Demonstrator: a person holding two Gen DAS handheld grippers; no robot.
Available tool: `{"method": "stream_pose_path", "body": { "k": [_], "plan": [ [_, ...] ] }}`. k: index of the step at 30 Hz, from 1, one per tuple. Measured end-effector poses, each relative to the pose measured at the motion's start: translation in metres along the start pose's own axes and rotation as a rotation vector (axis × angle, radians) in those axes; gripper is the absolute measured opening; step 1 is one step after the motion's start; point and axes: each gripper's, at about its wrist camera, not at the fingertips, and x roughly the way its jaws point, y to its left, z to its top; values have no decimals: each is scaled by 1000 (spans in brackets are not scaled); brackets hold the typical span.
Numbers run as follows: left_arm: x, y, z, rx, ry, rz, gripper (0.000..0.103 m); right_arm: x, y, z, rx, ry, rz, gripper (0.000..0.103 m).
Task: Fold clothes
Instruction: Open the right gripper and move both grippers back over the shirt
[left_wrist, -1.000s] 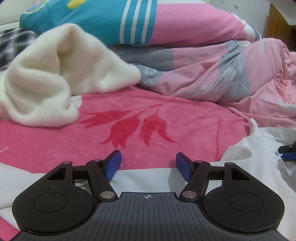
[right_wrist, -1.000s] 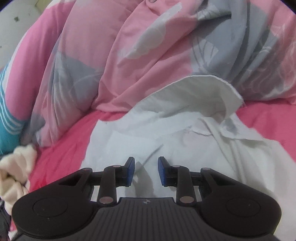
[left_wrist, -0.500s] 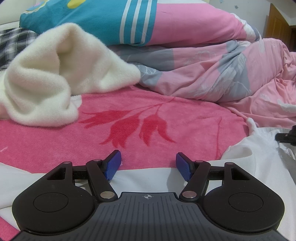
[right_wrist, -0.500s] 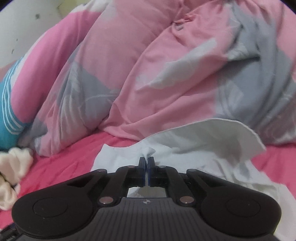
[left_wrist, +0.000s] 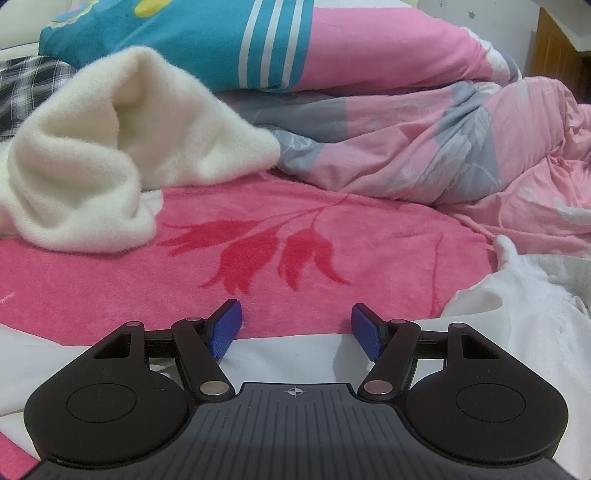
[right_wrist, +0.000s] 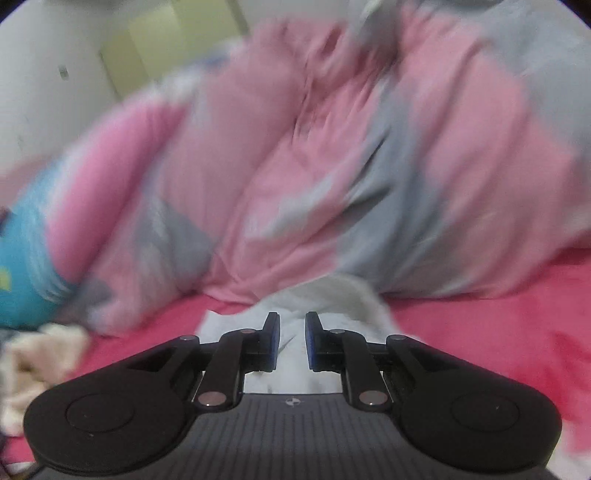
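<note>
white shirt (left_wrist: 303, 354) lies on bed (left_wrist: 369, 258), its edge under left gripper (left_wrist: 297, 328) jaws, wide open, empty. right gripper (right_wrist: 291, 341) jaws slightly parted over shirt, gripping nothing. thin, limp, light cloth; best pinched at hem edge.

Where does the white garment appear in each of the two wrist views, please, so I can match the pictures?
Left wrist view: the white garment runs along the bottom edge under the open left hand-held gripper and rises at lower right.
Right wrist view: it lies at bottom centre, blurred, in front of and under the right hand-held gripper.
Shared landmark: the pink and grey quilt behind it.
</note>
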Motion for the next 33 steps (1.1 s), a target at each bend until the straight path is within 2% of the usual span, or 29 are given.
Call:
{"method": "stream_pose_path", "body": {
  "k": [3,7,10,12,13,14,16,19,21,25,28,33],
  "plan": [
    [-10,-3,4,11,-23,-21,66,-83,0,1,-40,-48,-10,29],
    [-24,-9,9,29,-51,-53,66,-194,-1,3,-93,-113,-22,30],
    [-48,-46,5,185,23,-214,66,-277,-1,4,-132,-161,-32,30],
    [-52,-70,-17,292,100,-286,66,-332,-1,5,-159,-193,-38,30],
    [-54,-83,-28,345,139,-322,66,-335,0,3,-162,-177,-19,30],
    [-56,-94,-39,396,175,-355,66,-316,3,-3,-156,-131,20,30],
    [-54,-99,-58,439,177,-348,66,-254,8,-24,-125,8,107,30],
    [-52,-106,-86,500,181,-339,67,-151,12,-63,-43,216,185,26],
    [-50,-102,-84,471,190,-351,67,-93,12,-82,7,295,208,24],
    [-48,-97,-82,441,196,-365,68,-11,2,-101,145,350,191,21],
    [-49,-98,-83,441,193,-366,68,20,-9,-104,201,346,172,21],
    [-49,-98,-84,441,191,-365,69,48,-14,-108,225,342,170,21]
  ]
}}
